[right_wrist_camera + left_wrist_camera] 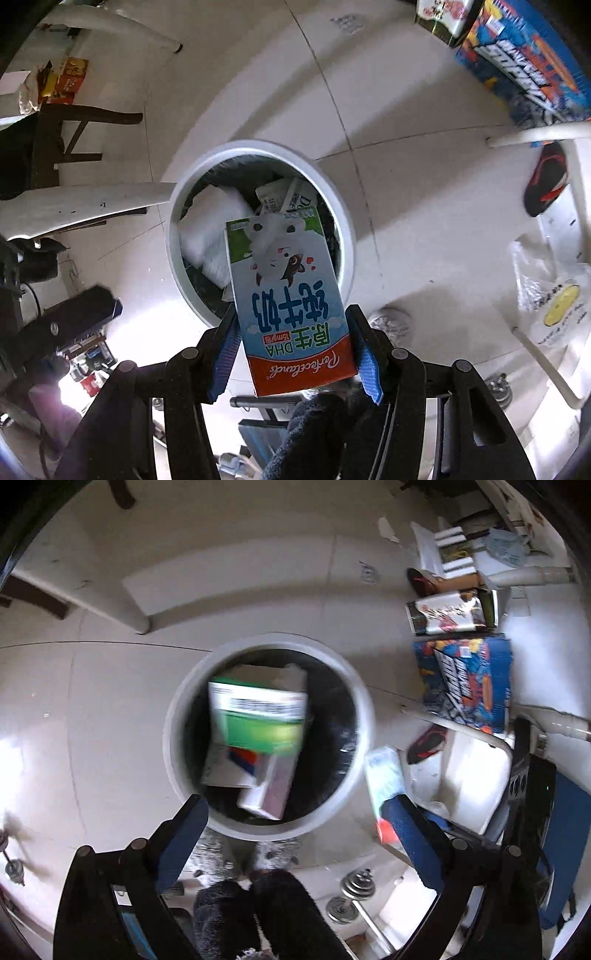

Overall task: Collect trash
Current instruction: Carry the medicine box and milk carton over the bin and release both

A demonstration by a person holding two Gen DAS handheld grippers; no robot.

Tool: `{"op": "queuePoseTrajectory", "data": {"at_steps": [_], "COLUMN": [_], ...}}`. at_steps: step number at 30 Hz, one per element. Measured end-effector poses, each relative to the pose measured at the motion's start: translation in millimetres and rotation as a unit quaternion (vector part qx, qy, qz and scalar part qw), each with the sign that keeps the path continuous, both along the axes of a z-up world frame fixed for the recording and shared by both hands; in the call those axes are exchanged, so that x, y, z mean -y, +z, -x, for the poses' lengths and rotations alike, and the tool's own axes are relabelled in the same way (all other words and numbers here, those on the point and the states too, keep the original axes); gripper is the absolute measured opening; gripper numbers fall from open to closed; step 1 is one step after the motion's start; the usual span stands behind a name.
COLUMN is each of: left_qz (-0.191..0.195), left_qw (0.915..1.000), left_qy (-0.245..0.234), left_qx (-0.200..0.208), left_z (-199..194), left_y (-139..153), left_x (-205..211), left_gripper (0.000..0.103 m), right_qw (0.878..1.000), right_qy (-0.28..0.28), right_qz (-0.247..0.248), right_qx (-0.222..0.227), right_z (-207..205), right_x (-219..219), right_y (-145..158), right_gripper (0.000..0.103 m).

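A white round bin [173,738] with a black liner stands on the pale tiled floor. A green and white box [258,716], blurred, lies on top of other cartons inside it. My left gripper [295,801] hangs open over the bin's near rim, with nothing between its fingers. My right gripper [291,312] is shut on a blue, white and red milk carton [291,288], held over the near edge of the bin [343,229]. In the left wrist view that carton [384,775] shows just right of the rim. White wrappers [210,229] lie inside the bin.
A colourful blue box [465,683] and a printed carton [450,613] lie on the floor to the right. A red and black shoe [424,742], a dumbbell [351,893] and a plastic bag [554,299] are close by. The person's fuzzy dark legs [258,904] stand beside the bin.
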State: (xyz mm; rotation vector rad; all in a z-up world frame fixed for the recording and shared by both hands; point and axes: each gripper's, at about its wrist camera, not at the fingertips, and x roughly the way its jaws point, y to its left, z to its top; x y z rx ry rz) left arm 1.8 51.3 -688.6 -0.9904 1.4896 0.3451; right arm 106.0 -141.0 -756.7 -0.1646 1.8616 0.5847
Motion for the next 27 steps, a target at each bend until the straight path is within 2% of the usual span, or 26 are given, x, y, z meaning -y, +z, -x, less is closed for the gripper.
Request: {"op": "queuePoseTrajectory", "data": {"at_steps": [1,3,5,9,12,15,20,27], "left_qz": [-0.009,-0.033,-0.072,-0.135,-0.146,-0.146,-0.149,-0.164], "left_qw": [0.9999,0.9994,0.9972,0.9897,0.9878,0.9877,0.9874,0.9851], "left_qy": [0.001,0.006,0.008,-0.002,0.001,-0.002,-0.021,-0.042], "left_qx": [-0.005,-0.012,-0.02,-0.047,-0.055,-0.055,-0.048,-0.029], "left_z": [4.5,12.9,20.2,32.4,41.6,49.4,52.9,63.9], "left_y": [3.6,13.0,27.9,57.9,83.8,116.9,185.6,293.5], "left_x": [-1.3,-4.1,-4.3,2.3,10.6,20.8,42.1,60.6], "left_gripper": [0.101,0.101,0.101,0.101,0.101,0.101,0.101,0.101], "right_qw": [1.0,1.0,1.0,0.997,0.989,0.983,0.979,0.977], "right_qy": [0.001,-0.002,0.004,0.048,0.082,0.101,0.11,0.11], "right_qz": [0.001,-0.009,-0.014,0.021,0.046,0.055,0.051,0.031], "right_qx": [-0.004,-0.011,-0.001,0.059,0.11,0.141,0.164,0.178], "right_z": [-0.9,-1.4,0.7,7.1,13.8,22.0,35.3,58.3], "right_x": [-2.3,-1.9,-2.8,-8.0,-11.5,-8.4,5.1,23.9], "right_y": [-4.5,-6.3,1.3,31.8,66.4,107.9,184.4,313.8], "right_gripper": [0.074,0.092,0.099,0.099,0.101,0.101,0.101,0.101]}}
